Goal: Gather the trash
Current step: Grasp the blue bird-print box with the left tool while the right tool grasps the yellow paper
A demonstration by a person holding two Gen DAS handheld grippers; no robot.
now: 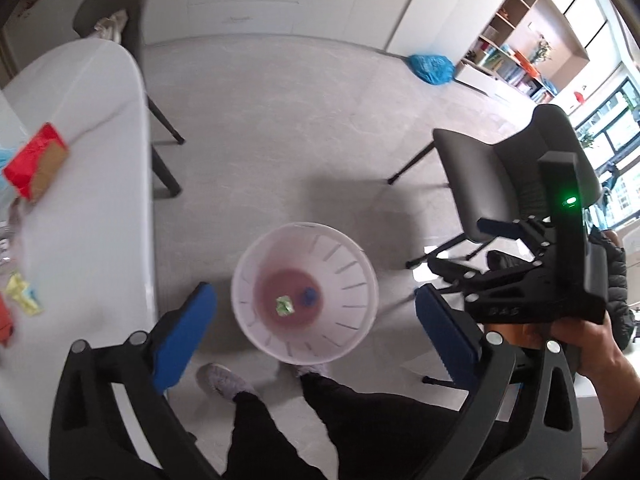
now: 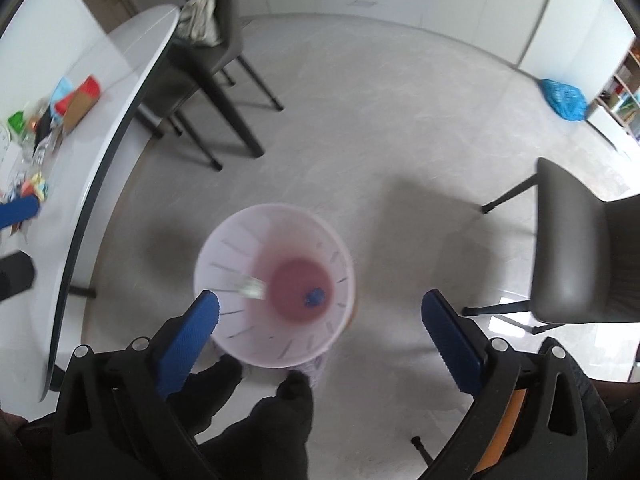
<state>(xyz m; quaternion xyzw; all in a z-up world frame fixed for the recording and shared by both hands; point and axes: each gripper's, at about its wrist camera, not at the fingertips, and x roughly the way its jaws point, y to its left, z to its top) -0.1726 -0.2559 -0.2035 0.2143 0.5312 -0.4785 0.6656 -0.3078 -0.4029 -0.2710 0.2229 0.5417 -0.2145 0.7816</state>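
Drop step looks done: both claws, left claw (image 1: 316,336) & right claw (image 2: 320,328), hang released w/ nothing held over the white bin (image 1: 256,332) on the floor, green wrapper (image 1: 285,305) & blue scrap (image 1: 309,296) at its bottom, so next probably means reaching back to the wrappers (image 1: 22,294) near the counter (image 1: 104,184) edge.

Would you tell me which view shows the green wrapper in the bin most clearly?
The left wrist view: the green wrapper lies sharp on the bin floor beside a blue scrap. The right wrist view shows only a blurred pale streak.
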